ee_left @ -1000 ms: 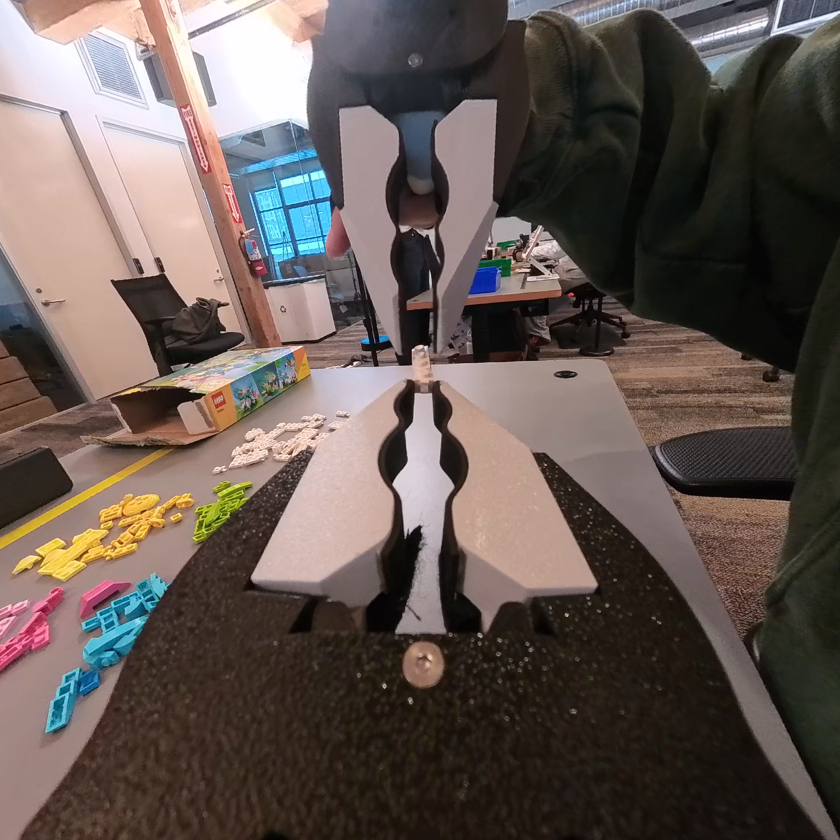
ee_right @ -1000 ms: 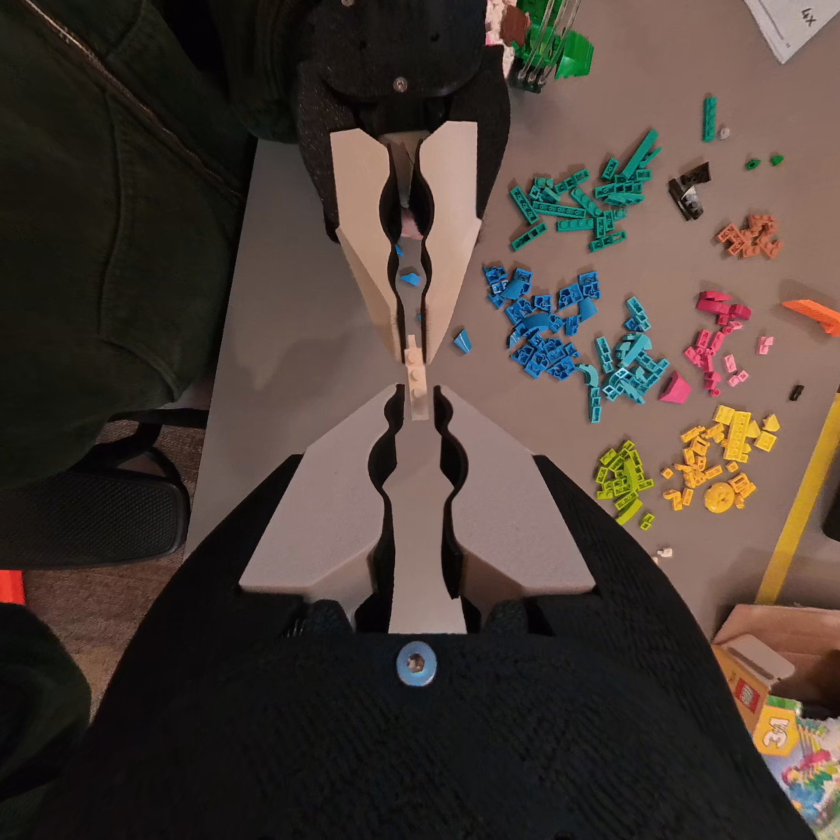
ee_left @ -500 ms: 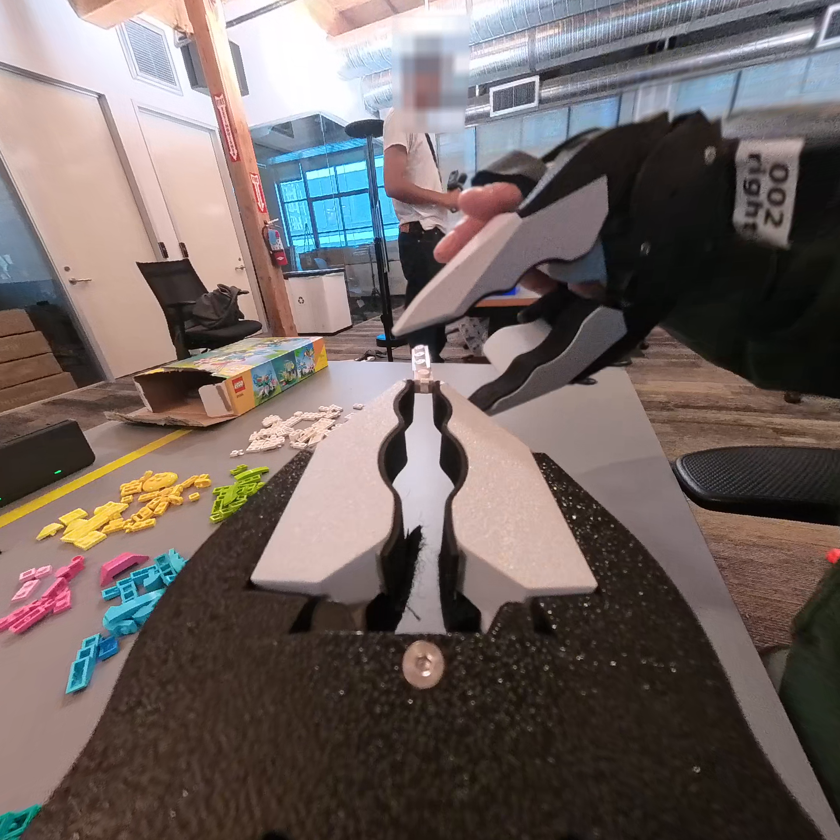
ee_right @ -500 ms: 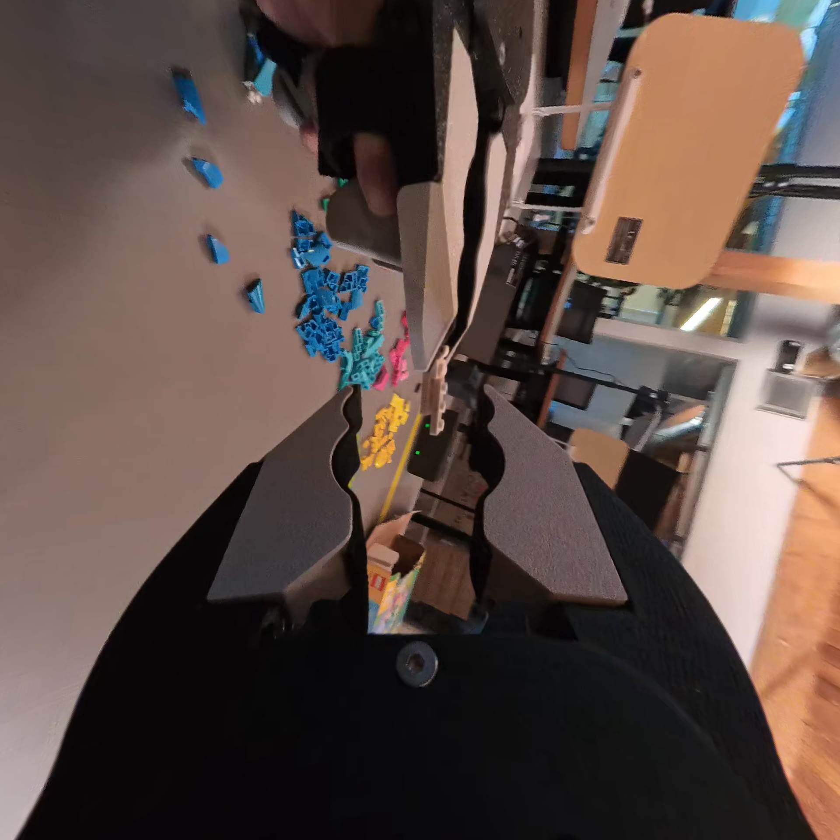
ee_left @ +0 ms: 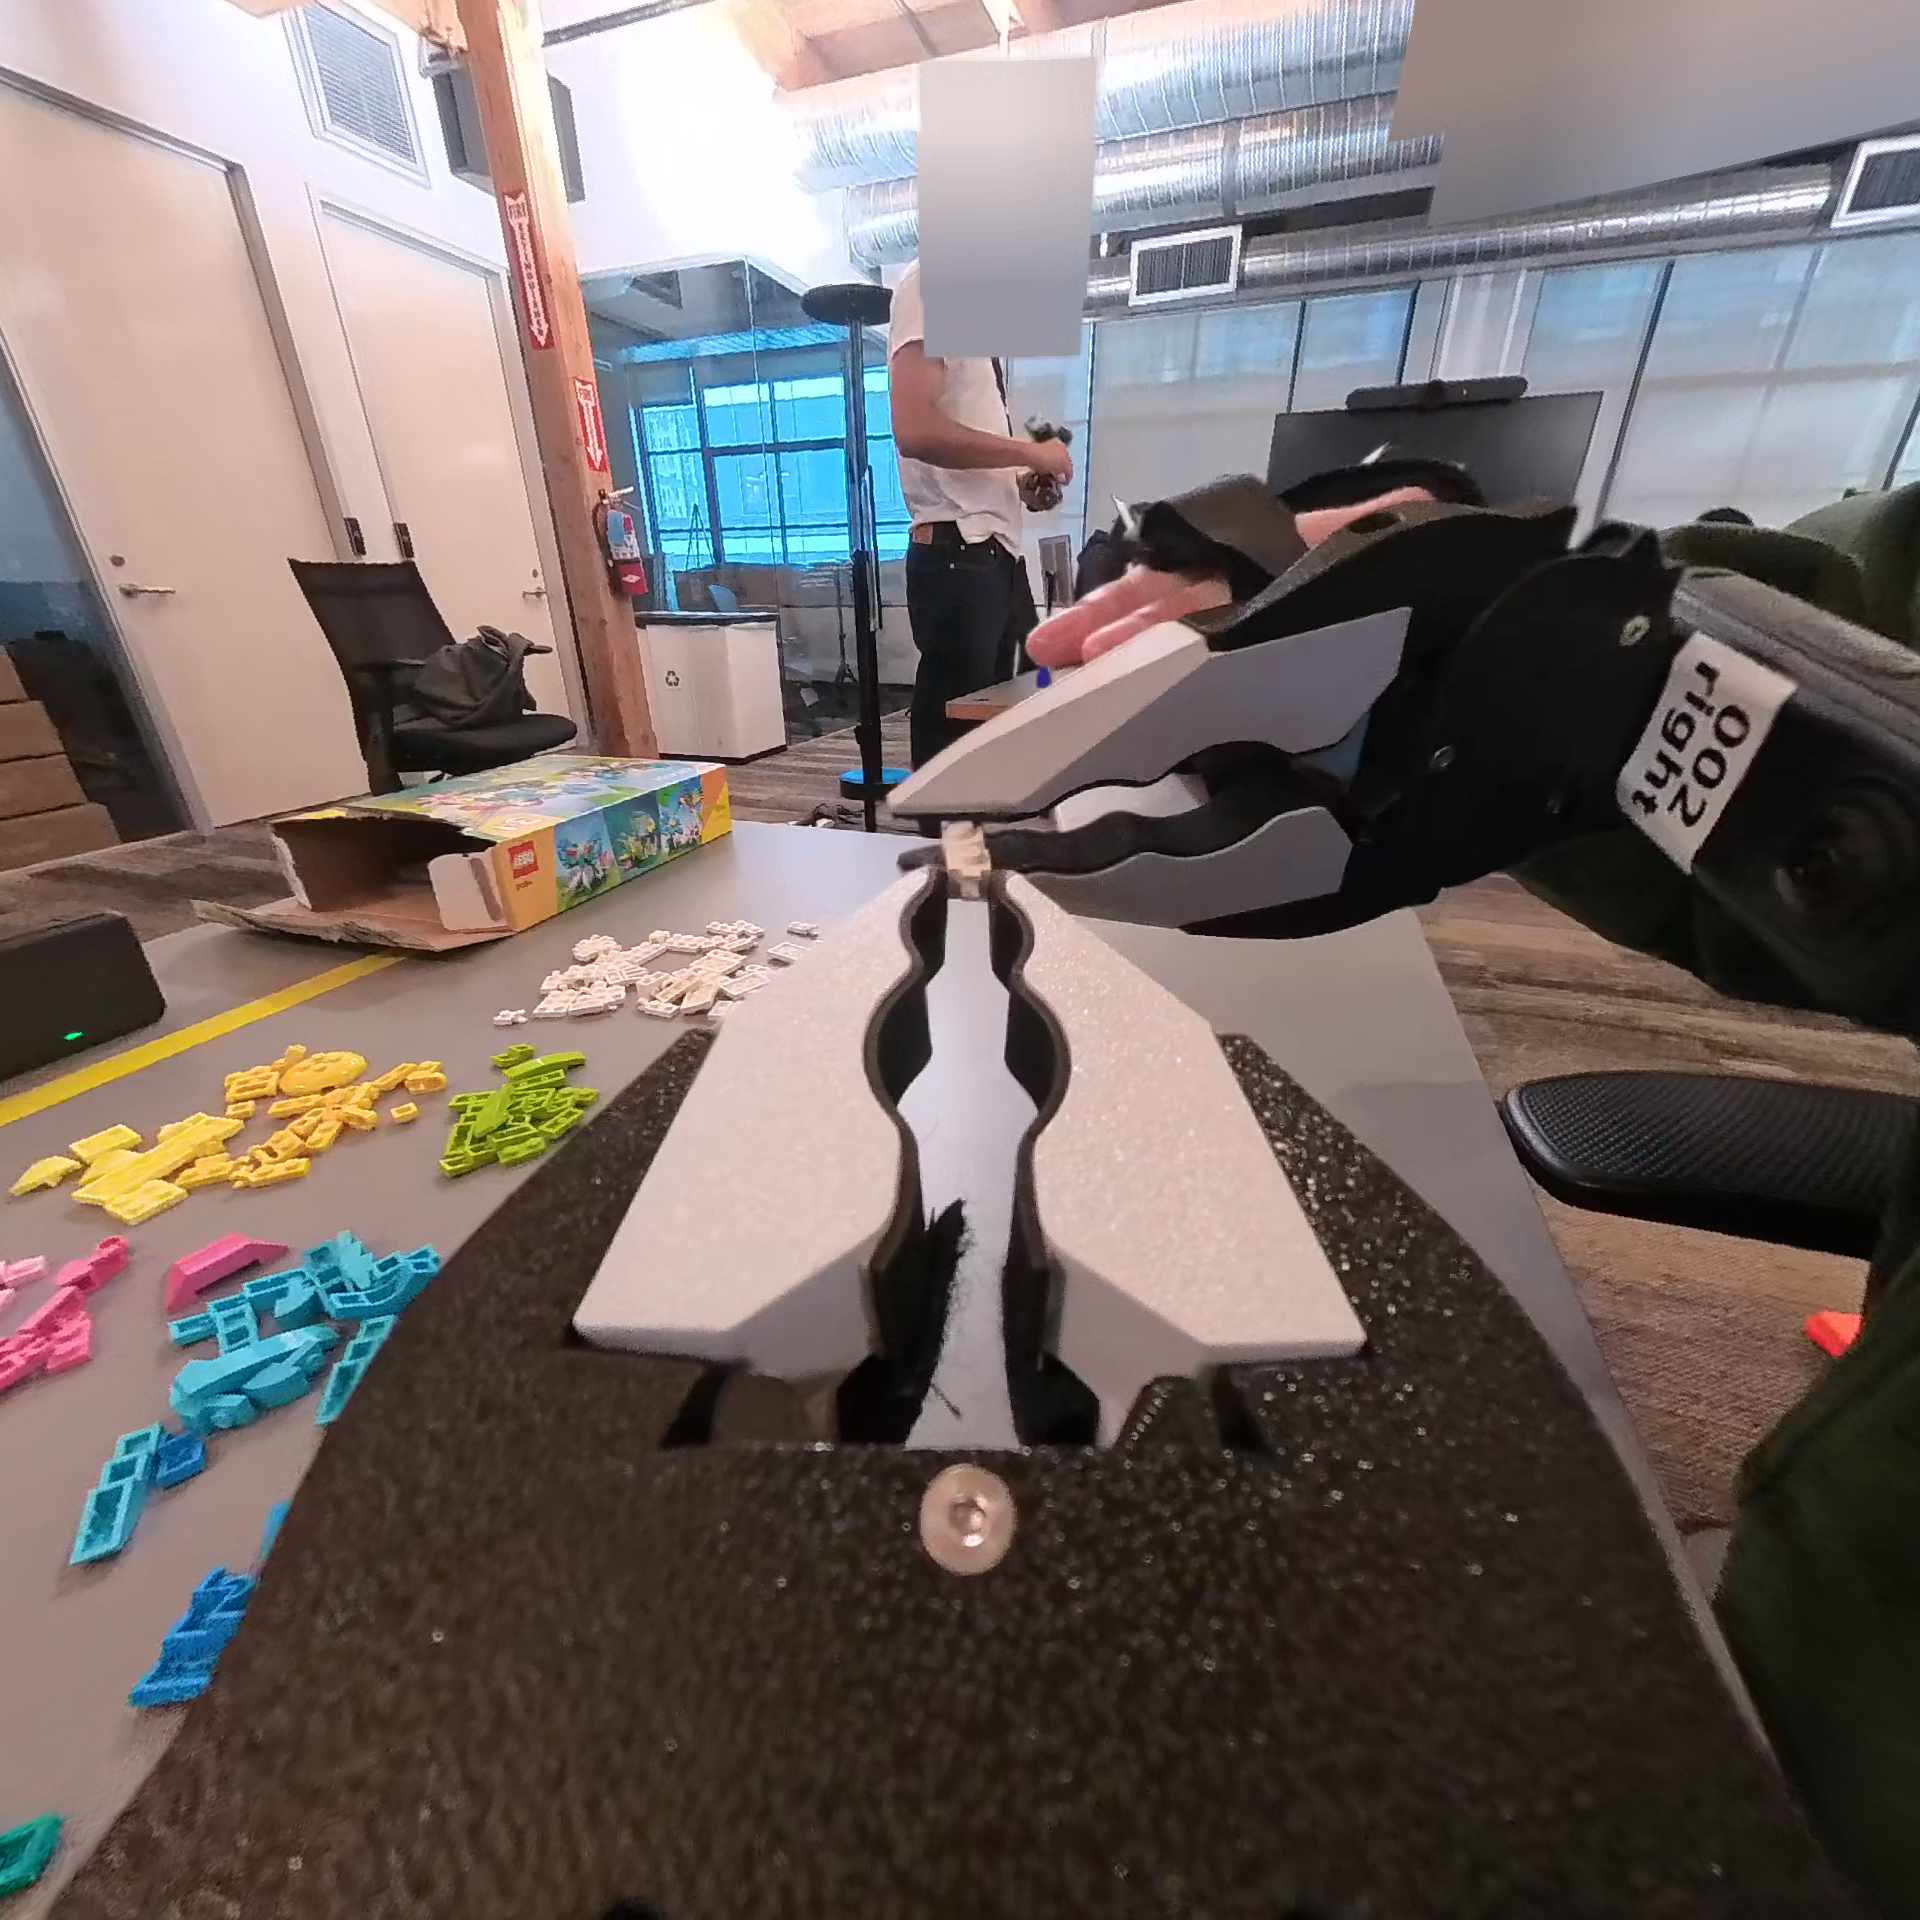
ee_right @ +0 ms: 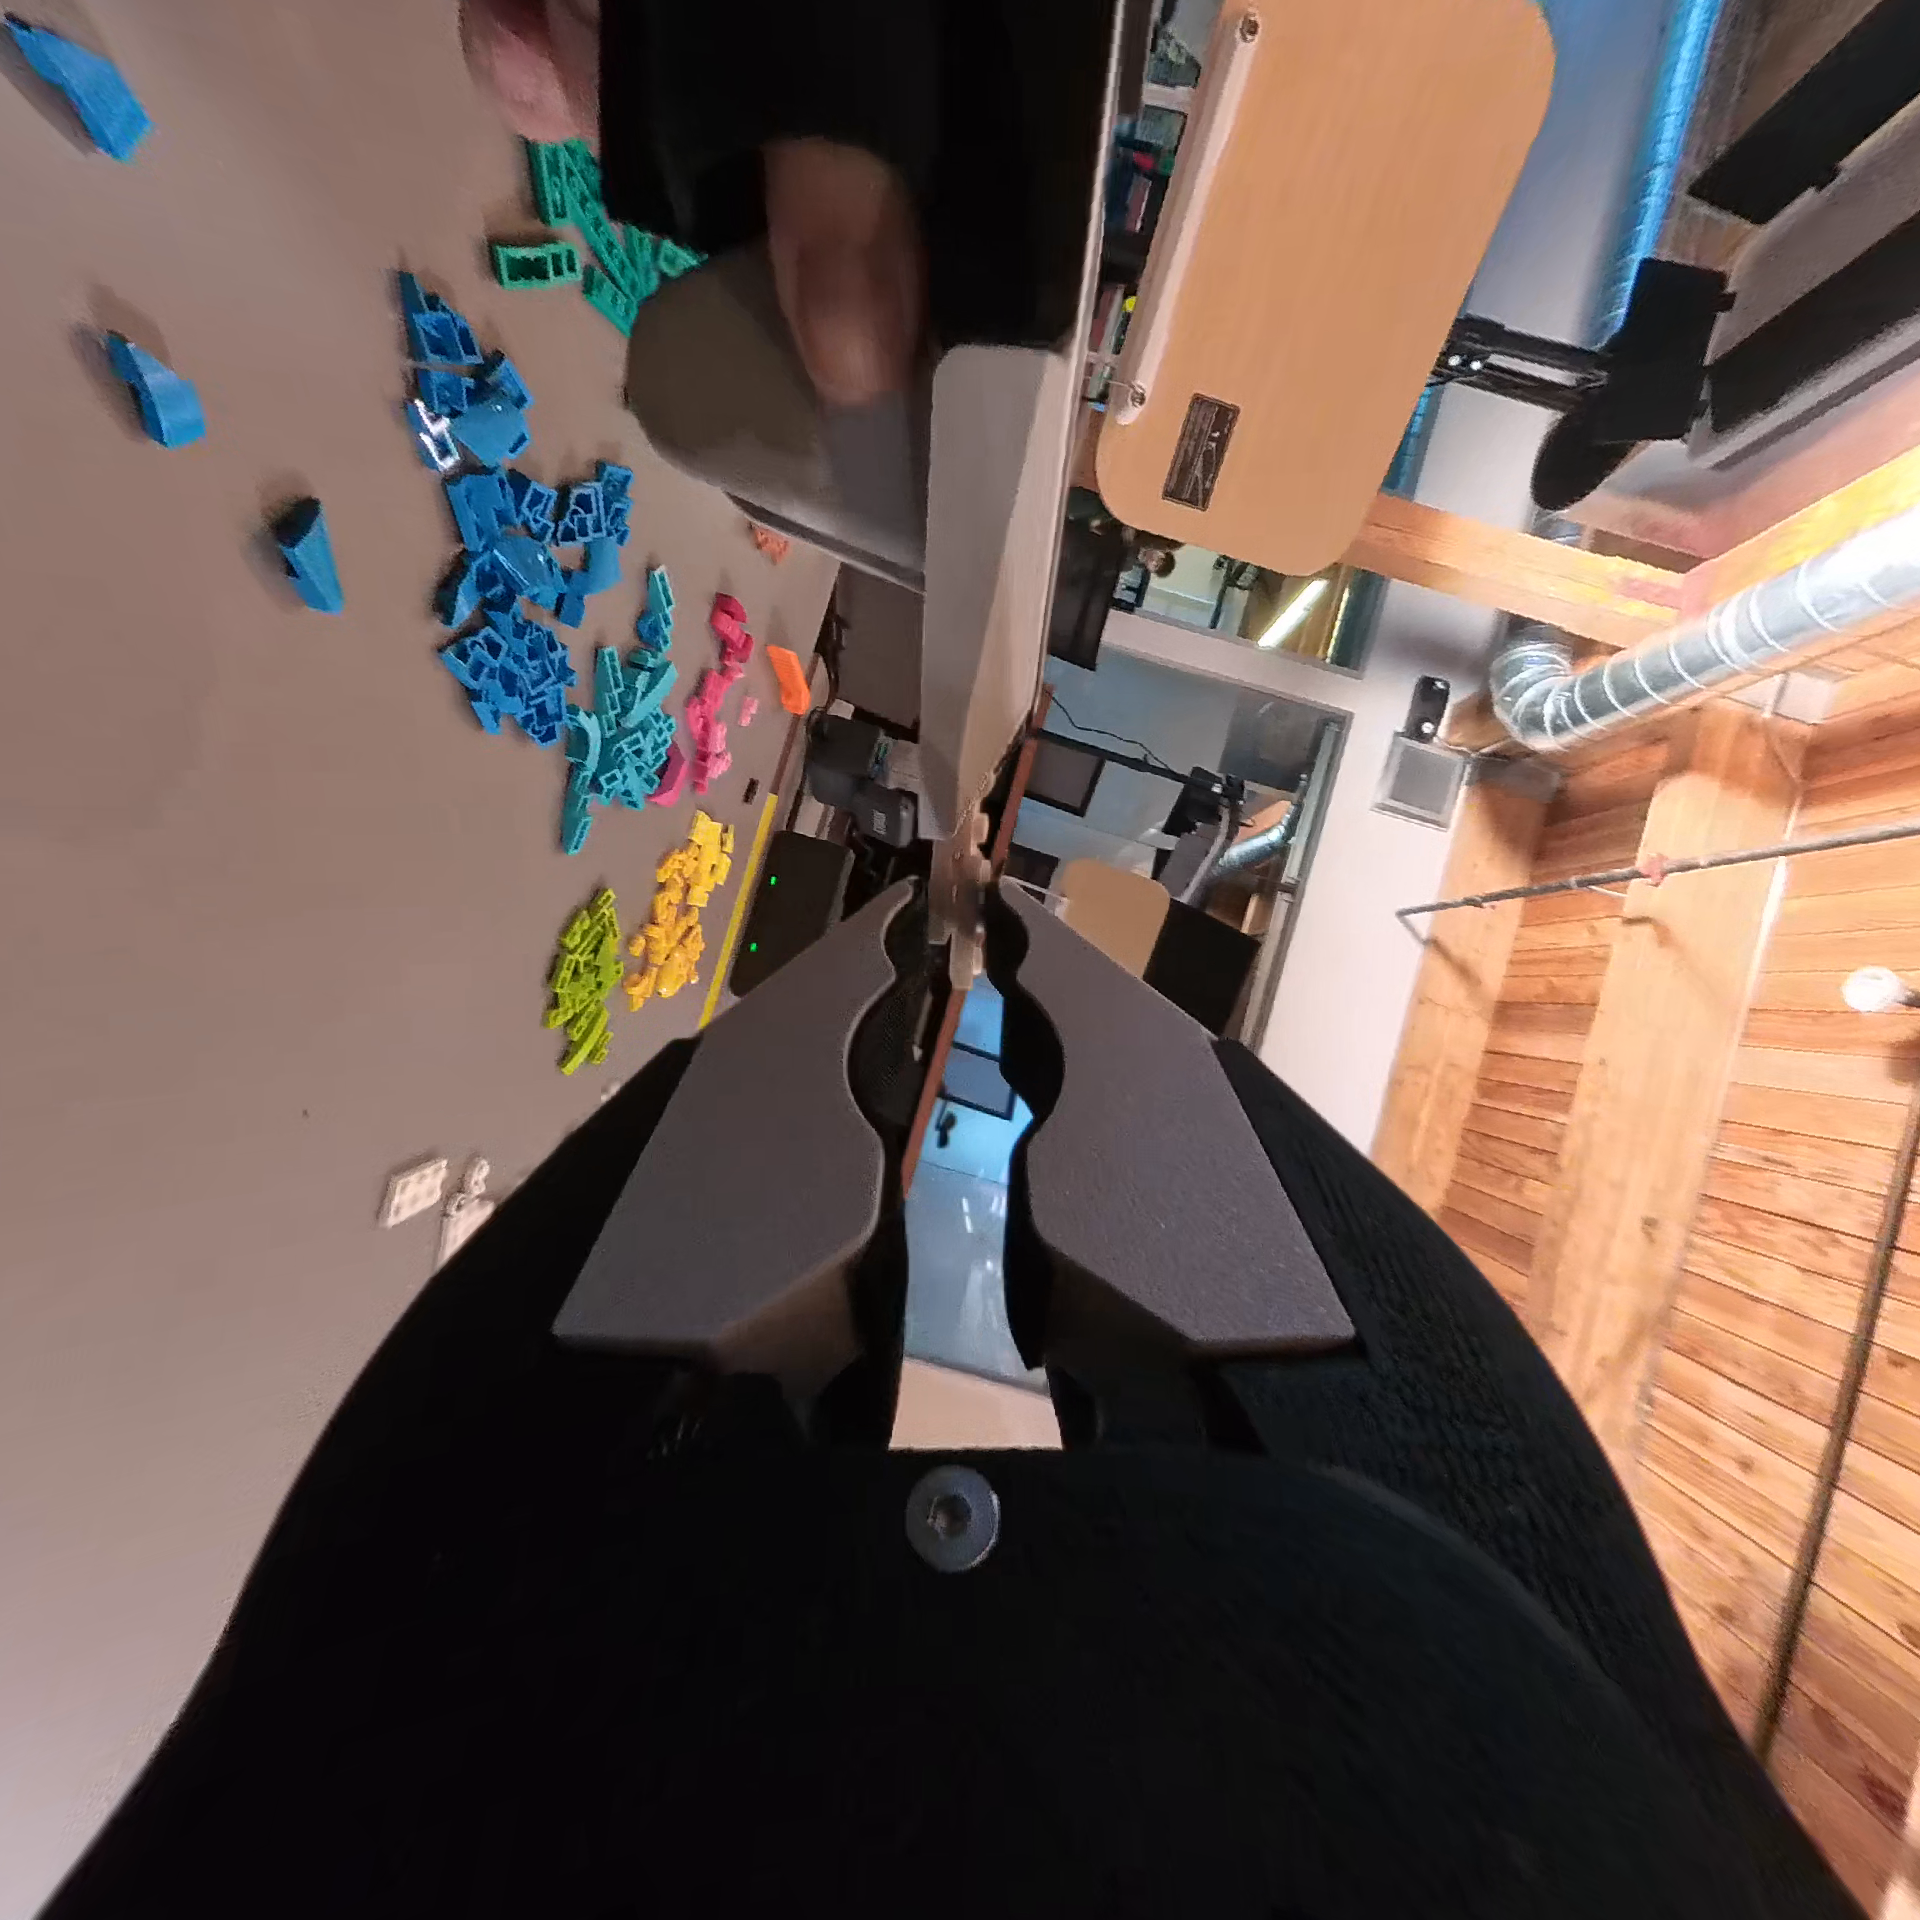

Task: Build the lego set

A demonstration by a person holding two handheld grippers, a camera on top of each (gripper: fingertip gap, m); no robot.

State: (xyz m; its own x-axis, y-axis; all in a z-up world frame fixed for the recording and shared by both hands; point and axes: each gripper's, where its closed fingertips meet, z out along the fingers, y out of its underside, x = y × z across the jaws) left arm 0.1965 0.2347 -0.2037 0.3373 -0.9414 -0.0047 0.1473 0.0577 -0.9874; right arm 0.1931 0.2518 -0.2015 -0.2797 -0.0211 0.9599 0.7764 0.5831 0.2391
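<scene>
A small white lego assembly (ee_left: 964, 854) is held in the air above the grey table (ee_left: 1299, 987). My left gripper (ee_left: 966, 883) is shut on its lower end. My right gripper (ee_left: 920, 831) comes in from the right, rolled on its side, with one finger above the piece and one below. In the right wrist view the same white assembly (ee_right: 964, 904) sits between the tips of my right gripper (ee_right: 958, 896), which is shut on it. The left gripper's finger (ee_right: 982, 623) reaches down to it from above, edge-on.
Sorted lego piles lie on the table's left: white (ee_left: 665, 966), yellow (ee_left: 239, 1122), lime (ee_left: 514, 1112), cyan (ee_left: 281, 1340), pink (ee_left: 52, 1330), blue (ee_right: 509, 582). An open lego box (ee_left: 540, 831) and a black device (ee_left: 73, 987) stand farther back. A chair (ee_left: 1714, 1153) is on the right.
My right gripper let go, rolled from pointing straight down onto its side, and closed again on the white assembly. My left gripper kept hold of the piece throughout.
</scene>
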